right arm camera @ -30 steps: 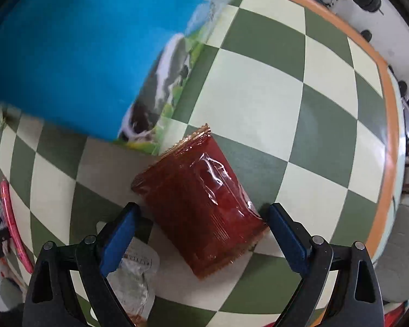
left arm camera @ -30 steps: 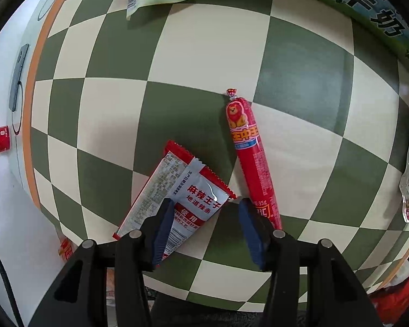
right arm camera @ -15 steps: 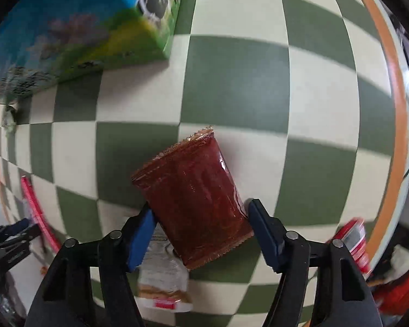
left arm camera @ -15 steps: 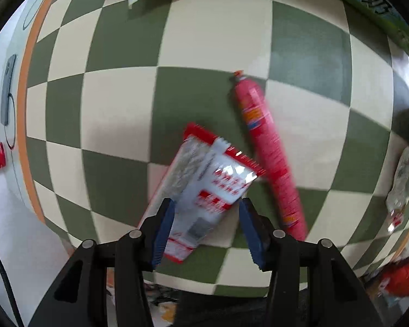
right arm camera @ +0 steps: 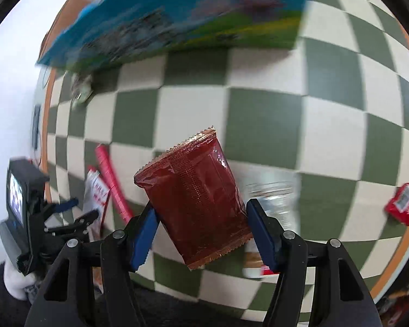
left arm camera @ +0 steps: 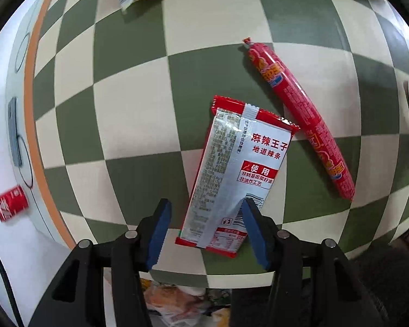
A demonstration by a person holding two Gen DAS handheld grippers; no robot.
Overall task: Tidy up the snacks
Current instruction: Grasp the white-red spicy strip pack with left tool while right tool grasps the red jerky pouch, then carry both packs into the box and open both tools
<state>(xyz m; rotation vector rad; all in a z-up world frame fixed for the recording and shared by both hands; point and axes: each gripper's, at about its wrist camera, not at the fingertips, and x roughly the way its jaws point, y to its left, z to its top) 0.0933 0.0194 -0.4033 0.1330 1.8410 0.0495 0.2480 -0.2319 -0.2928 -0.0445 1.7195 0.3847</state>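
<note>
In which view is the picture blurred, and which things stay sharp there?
Right wrist view: the blue milk box and a clear packet are smeared by motion, while the dark red packet between the fingers stays sharp. Left wrist view: mostly sharp, the silver-and-red packet text is legible; fisheye curves the checkered cloth.

A home-style snack table: a checkered green-and-cream tablecloth (left arm camera: 128, 114) strewn with packaged snacks beside a milk carton box (right arm camera: 177, 13).

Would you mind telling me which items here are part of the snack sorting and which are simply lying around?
Part of the job:
- dark red packet, clamped in the right gripper
- silver and red packet, between the left gripper fingers
- red sausage stick
- blue box

Lying about:
- red can, off the checkered tablecloth
</note>
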